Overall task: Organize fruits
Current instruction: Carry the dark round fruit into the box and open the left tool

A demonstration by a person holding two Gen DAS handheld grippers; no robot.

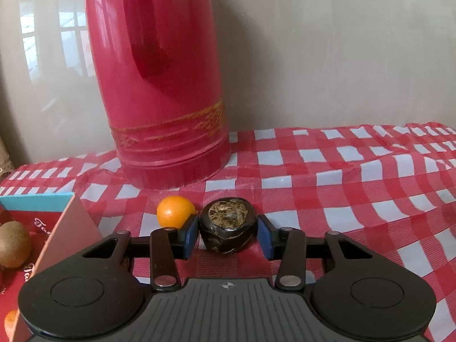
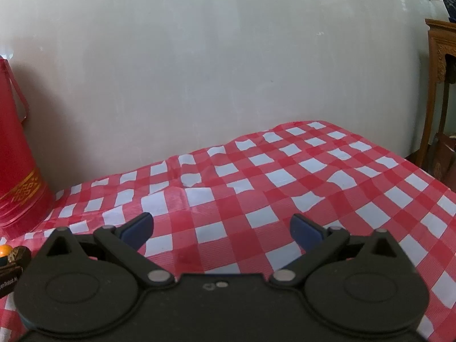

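One orange (image 1: 175,211), one kiwi (image 1: 12,244) in a box (image 1: 61,229) and one dark fruit (image 1: 227,226) lay before a red jug (image 1: 159,85) on the checked worktop (image 1: 356,188) against a pale wall. The left tool (image 1: 227,235) pinched the dark fruit, its cut top facing up, right of the orange. The right tool (image 2: 221,229) gaped empty.

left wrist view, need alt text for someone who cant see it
The left gripper has its blue pads closed against a dark, wrinkled round fruit on a red and white checked tablecloth. A small orange lies just to its left, a tall red jug stands behind, and a kiwi sits in a box at far left.
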